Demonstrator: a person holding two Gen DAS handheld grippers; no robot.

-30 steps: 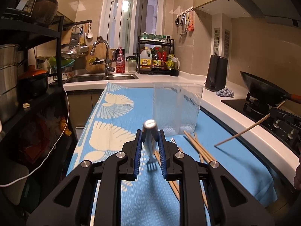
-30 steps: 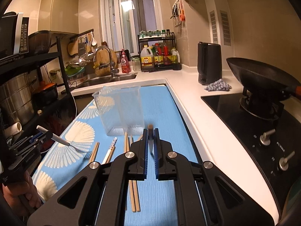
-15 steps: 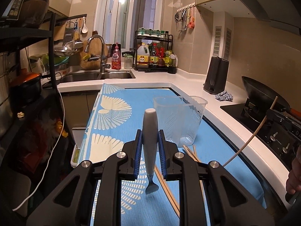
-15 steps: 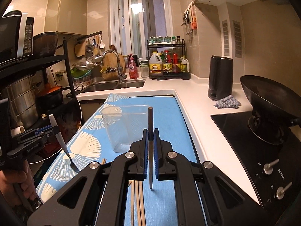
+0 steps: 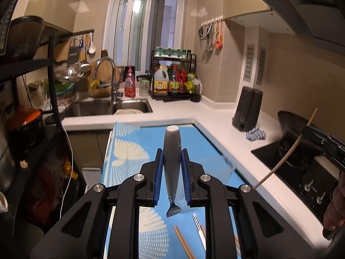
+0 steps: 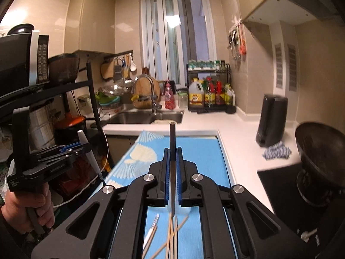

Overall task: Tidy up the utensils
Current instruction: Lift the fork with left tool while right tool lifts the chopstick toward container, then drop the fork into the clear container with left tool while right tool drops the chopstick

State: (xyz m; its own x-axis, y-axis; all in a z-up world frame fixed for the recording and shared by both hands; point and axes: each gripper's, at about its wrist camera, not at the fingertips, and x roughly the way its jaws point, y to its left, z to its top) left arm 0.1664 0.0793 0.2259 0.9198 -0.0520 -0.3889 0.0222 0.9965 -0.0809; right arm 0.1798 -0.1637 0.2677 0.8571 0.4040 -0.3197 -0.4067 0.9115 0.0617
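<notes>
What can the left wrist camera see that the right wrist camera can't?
Only the left wrist view shows the fork close up, gripped by its grey handle in the left gripper, tines hanging down, and the range hood overhead.

Only the right wrist view shows the microwave on the black shelf, and the chopstick standing upright in the shut right gripper.

Both show the blue patterned mat, loose chopsticks lying on it, the sink, the black kettle and the wok.

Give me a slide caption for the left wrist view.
Left gripper holds a fork tines-down above the blue mat, chopsticks lying below.
</notes>
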